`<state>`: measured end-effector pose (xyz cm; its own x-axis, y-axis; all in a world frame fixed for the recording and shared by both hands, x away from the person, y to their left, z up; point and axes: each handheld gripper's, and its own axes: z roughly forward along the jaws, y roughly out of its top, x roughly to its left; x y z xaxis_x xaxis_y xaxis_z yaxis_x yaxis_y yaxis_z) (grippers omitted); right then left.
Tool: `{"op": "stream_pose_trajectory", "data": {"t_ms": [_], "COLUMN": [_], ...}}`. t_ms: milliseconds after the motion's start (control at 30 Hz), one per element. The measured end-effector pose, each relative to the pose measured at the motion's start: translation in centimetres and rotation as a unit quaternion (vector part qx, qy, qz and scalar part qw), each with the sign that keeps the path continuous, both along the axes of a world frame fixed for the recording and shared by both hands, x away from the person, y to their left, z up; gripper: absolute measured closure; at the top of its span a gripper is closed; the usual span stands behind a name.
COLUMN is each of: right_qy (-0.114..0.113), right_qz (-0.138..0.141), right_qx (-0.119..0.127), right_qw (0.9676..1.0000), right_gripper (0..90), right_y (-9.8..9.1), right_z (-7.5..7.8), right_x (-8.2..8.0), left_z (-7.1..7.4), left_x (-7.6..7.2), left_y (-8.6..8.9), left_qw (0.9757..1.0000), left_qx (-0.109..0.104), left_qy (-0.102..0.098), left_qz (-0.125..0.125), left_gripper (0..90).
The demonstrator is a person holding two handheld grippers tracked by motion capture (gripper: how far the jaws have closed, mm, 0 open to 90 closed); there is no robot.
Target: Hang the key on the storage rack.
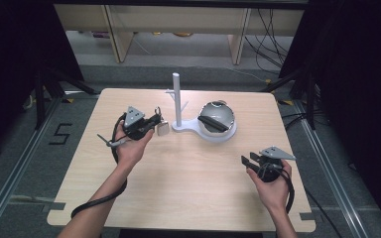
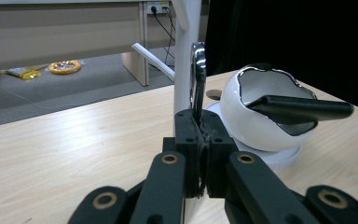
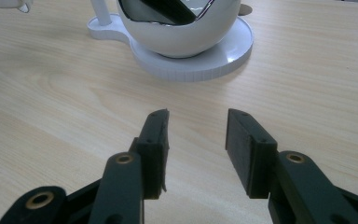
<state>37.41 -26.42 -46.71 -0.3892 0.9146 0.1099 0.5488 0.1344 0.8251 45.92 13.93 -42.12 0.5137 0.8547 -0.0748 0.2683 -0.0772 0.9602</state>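
Clenching a shiny metal piece (image 2: 198, 70), the left claw (image 1: 155, 121) is blocked by the white stand (image 1: 177, 99); right claw (image 3: 196, 140) released over bare bench (image 1: 188, 173), bowl (image 1: 217, 119) ahead.

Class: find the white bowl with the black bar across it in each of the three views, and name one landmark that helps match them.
High view: the bowl sits right of centre, on the far part of the table.
Left gripper view: the bowl is at right, mid-height.
Right gripper view: the bowl is at top centre, cut by the edge.
Shared landmark: the white stand beside it.
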Motion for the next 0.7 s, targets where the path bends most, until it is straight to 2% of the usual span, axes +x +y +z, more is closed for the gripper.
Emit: {"op": "stream_pose_trajectory", "data": {"t_ms": [33, 100, 133, 167, 200, 233, 333, 700], "right_qy": [-0.009, -0.019, -0.02, -0.009, -0.007, -0.024, -0.011, -0.02], "right_qz": [0.009, 0.007, 0.009, 0.003, 0.0, 0.007, 0.003, 0.006], "right_qx": [-0.01, -0.018, -0.016, -0.001, -0.007, -0.014, -0.008, -0.001], "right_qw": [0.9999, 0.9996, 0.9996, 1.0, 1.0, 0.9996, 0.9999, 0.9998], "right_gripper": [60.1, 60.1, 60.1, 60.1, 60.1, 60.1, 60.1, 59.9], "right_y": [-0.2, -0.3, -0.3, -0.1, -0.2, -0.4, -0.5, -0.5], "right_z": [0.0, 0.0, 0.1, 0.1, 0.3, 0.2, 0.3, 0.3], "right_x": [0.2, 0.2, 0.1, 0.0, -0.1, 0.1, 0.0, 0.0], "left_z": [0.1, 0.2, 0.3, 0.4, 0.5, 0.6, 0.9, 1.3], "left_x": [0.2, 0.5, 0.6, 0.8, 0.9, 1.0, 1.4, 3.0], "left_y": [-0.1, -0.2, -0.2, -0.3, -0.4, -0.5, -0.7, -1.2], "left_qw": [1.0, 1.0, 1.0, 0.9999, 0.9999, 0.9999, 0.9998, 0.9993], "left_qx": [-0.002, 0.0, 0.0, 0.0, 0.001, 0.001, 0.001, 0.005], "left_qy": [0.0, -0.002, -0.003, -0.004, -0.005, -0.007, -0.009, -0.007], "left_qz": [0.004, 0.008, 0.009, 0.01, 0.012, 0.013, 0.017, 0.036], "left_gripper": [86.9, 86.9, 86.9, 86.9, 86.9, 86.9, 86.9, 86.9]}}
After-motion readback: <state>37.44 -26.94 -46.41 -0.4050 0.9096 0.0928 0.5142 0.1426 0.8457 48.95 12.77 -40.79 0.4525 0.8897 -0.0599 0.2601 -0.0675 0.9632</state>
